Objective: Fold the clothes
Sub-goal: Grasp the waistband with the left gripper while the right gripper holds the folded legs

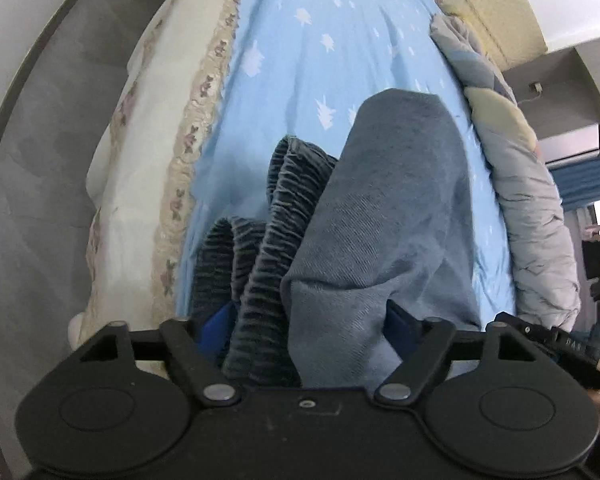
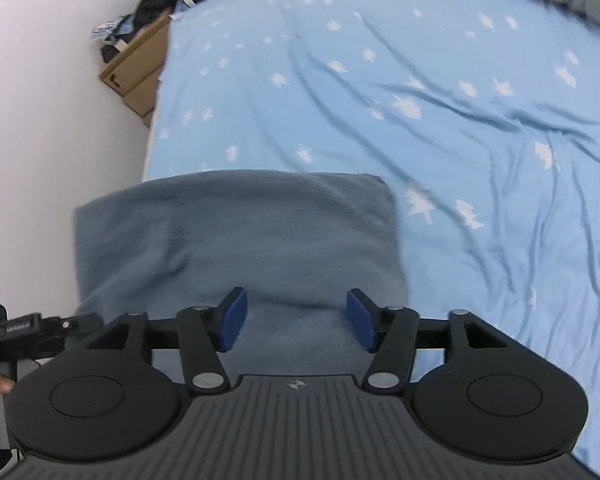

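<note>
On the blue star-print bedsheet (image 2: 440, 92): left gripper (image 1: 304, 324) clenched on the grey-blue garment (image 1: 384, 216), gathered waistband (image 1: 284, 200) bunched between its blue pads (image 1: 216, 328). Cloth lifts from the sheet toward the claw. Right gripper (image 2: 296, 320) released, jaws apart, pads (image 2: 234, 318) just over the same garment (image 2: 236, 240), gripping nothing. Garment lies folded near the sheet's left edge. Cardboard box (image 2: 136, 68) beyond that edge, by the wall. Grey quilt (image 1: 528, 216) along the sheet's far side
</note>
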